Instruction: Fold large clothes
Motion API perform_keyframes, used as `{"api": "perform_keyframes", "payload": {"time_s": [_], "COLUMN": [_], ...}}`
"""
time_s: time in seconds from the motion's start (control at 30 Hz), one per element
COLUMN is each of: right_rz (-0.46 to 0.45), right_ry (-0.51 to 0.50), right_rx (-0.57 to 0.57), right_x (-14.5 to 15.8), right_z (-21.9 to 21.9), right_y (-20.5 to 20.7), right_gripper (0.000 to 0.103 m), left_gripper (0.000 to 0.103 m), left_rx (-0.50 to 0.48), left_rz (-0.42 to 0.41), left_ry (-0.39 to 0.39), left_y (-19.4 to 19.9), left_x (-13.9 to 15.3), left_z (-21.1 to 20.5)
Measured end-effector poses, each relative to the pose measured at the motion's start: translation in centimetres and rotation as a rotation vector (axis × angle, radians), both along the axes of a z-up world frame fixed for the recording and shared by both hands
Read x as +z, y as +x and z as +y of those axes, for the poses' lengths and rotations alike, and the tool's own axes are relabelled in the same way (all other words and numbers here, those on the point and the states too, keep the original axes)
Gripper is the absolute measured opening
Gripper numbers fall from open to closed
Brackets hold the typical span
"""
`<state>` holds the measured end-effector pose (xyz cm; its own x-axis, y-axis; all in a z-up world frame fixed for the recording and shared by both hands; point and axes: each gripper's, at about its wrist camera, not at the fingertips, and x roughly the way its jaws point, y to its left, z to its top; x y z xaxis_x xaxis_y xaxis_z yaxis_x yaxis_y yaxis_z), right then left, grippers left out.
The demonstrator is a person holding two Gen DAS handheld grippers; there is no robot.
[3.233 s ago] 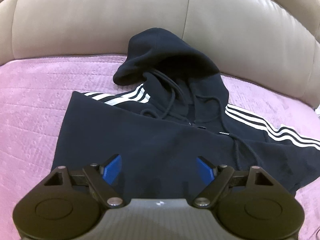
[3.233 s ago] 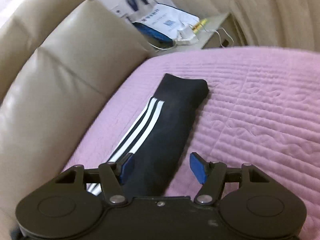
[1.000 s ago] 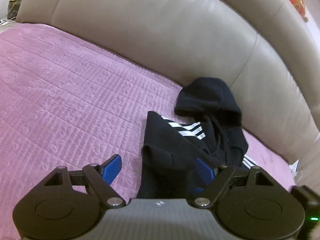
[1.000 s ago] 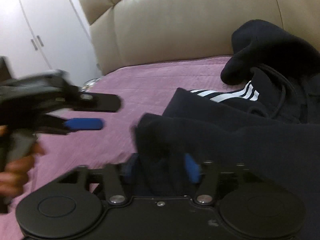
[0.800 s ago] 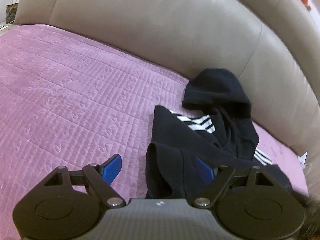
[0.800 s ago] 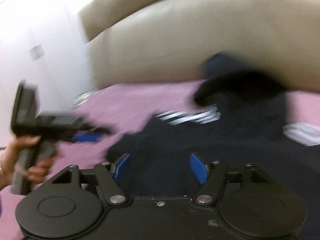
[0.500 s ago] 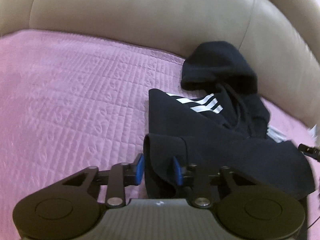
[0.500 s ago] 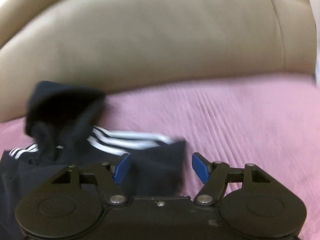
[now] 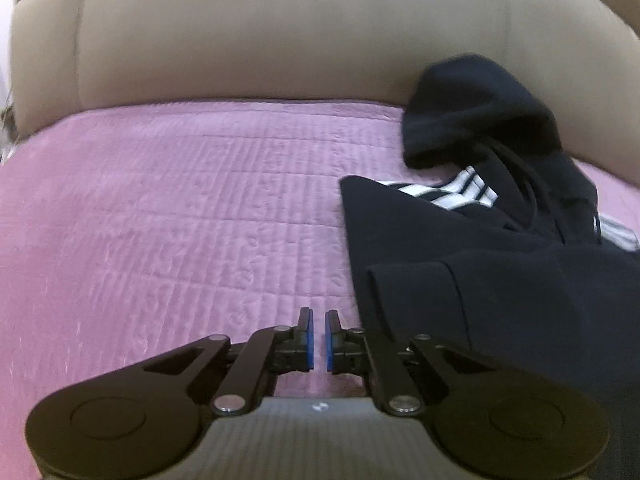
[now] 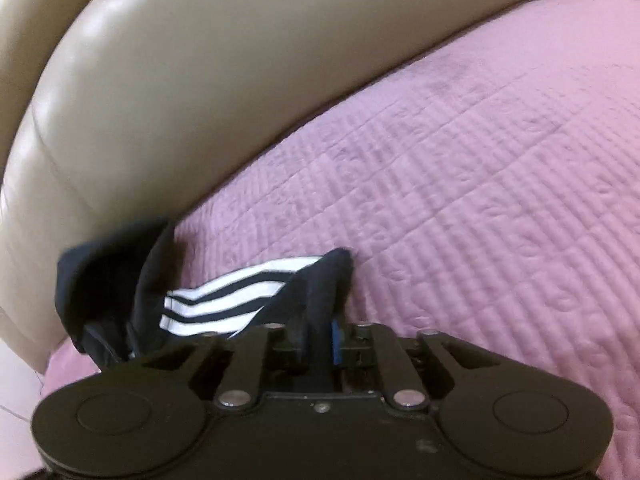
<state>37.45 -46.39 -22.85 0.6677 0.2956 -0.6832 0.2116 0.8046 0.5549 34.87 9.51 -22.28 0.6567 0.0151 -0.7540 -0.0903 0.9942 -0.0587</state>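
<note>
Fold looks early-to-mid: the dark striped hoodie (image 9: pixel 500 264) lies partly doubled on the pink quilt (image 9: pixel 180 220) by the beige headboard (image 9: pixel 280 32), right gripper (image 10: pixel 320 334) just closed, pinching its sleeve edge, left gripper (image 9: pixel 317 338) pressed together, empty beside it; final folds remain.

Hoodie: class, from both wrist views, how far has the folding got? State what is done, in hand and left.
Done: one sleeve looks folded across the hoodie. In hand: the right gripper, jaws just closing, pinches the striped sleeve; the left gripper is shut and empty over the quilt. Left: probably fold that sleeve in, tuck the hood, then fold the body.
</note>
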Motion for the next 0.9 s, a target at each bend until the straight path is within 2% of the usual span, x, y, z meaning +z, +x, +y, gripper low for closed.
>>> {"api": "perform_keyframes", "payload": {"time_s": [0.07, 0.1, 0.13, 0.17, 0.2, 0.23, 0.27, 0.3, 0.33, 0.37, 0.4, 0.43, 0.53, 0.6, 0.67, 0.7, 0.77, 0.83, 0.87, 0.9], "right_rz": [-0.037, -0.061, -0.061, -0.028, 0.031, 0.074, 0.117, 0.163, 0.187, 0.192, 0.174, 0.158, 0.168, 0.159, 0.132, 0.096, 0.001, -0.103, -0.142, -0.173], "right_ry": [-0.073, -0.083, -0.070, -0.048, -0.049, -0.063, -0.073, -0.069, -0.057, -0.036, -0.036, -0.031, -0.013, -0.082, -0.171, -0.192, -0.254, -0.345, -0.359, -0.368], "right_rx": [-0.032, -0.003, 0.043, 0.109, 0.173, 0.208, 0.234, 0.248, 0.231, 0.182, 0.159, 0.158, 0.136, 0.116, 0.120, 0.144, 0.199, 0.286, 0.340, 0.417], "right_x": [2.3, 3.5, 4.2, 4.7, 4.8, 4.7, 4.3, 3.7, 3.0, 2.6, 2.4, 2.2, 2.2, 3.5, 5.4, 6.6, 8.3, 9.5, 9.5, 9.3], "right_z": [-0.3, -0.3, -0.1, 0.2, 0.8, 1.4, 1.9, 2.2, 2.2, 1.8, 1.4, 1.2, 0.1, 0.2, 0.9, 1.4, 2.9, 5.0, 5.9, 7.1], "right_y": [-1.7, -2.6, -3.3, -3.8, -4.1, -4.4, -4.8, -5.1, -5.7, -6.4, -7.0, -7.3, -8.3, -9.1, -9.9, -10.8, -12.2, -13.6, -13.6, -13.8], "right_gripper": [0.045, 0.055, 0.064, 0.082, 0.080, 0.080, 0.080, 0.045, 0.012, 0.009, 0.009, 0.009, 0.028, 0.058, 0.060, 0.060, 0.063, 0.067, 0.067, 0.076], "left_gripper": [0.013, 0.025, 0.042, 0.049, 0.059, 0.060, 0.059, 0.053, 0.022, 0.008, 0.005, 0.004, 0.005, 0.009, 0.012, 0.015, 0.033, 0.078, 0.086, 0.091], "left_rx": [0.000, -0.011, -0.028, -0.048, -0.072, -0.094, -0.120, -0.144, -0.152, -0.145, -0.122, -0.112, -0.107, -0.100, -0.083, -0.077, -0.092, -0.120, -0.137, -0.156], "left_rz": [-0.054, -0.068, -0.070, -0.066, -0.051, -0.026, 0.000, 0.022, 0.046, 0.084, 0.119, 0.125, 0.101, 0.103, 0.089, 0.079, 0.049, 0.031, 0.027, 0.024], "left_ry": [-0.076, -0.106, -0.132, -0.147, -0.150, -0.143, -0.131, -0.109, -0.069, -0.006, 0.048, 0.057, 0.059, 0.056, 0.039, 0.021, -0.027, -0.058, -0.062, -0.059], "left_y": [-0.9, -1.1, -1.1, -1.0, -0.7, -0.4, -0.1, 0.0, 0.0, 0.0, -0.2, -0.4, -1.0, -1.1, -1.4, -1.7, -2.3, -2.7, -2.7, -2.7], "left_x": [1.2, 1.8, 2.4, 3.0, 3.3, 3.3, 3.0, 2.6, 2.0, 1.2, 0.2, -0.4, -0.5, 0.1, 0.9, 1.5, 2.5, 3.4, 3.6, 3.7], "left_z": [0.7, 0.7, 0.5, 0.1, -0.4, -1.1, -1.9, -2.6, -3.3, -4.1, -4.5, -4.5, -4.3, -4.0, -3.7, -3.5, -3.5, -4.1, -4.7, -5.3]}}
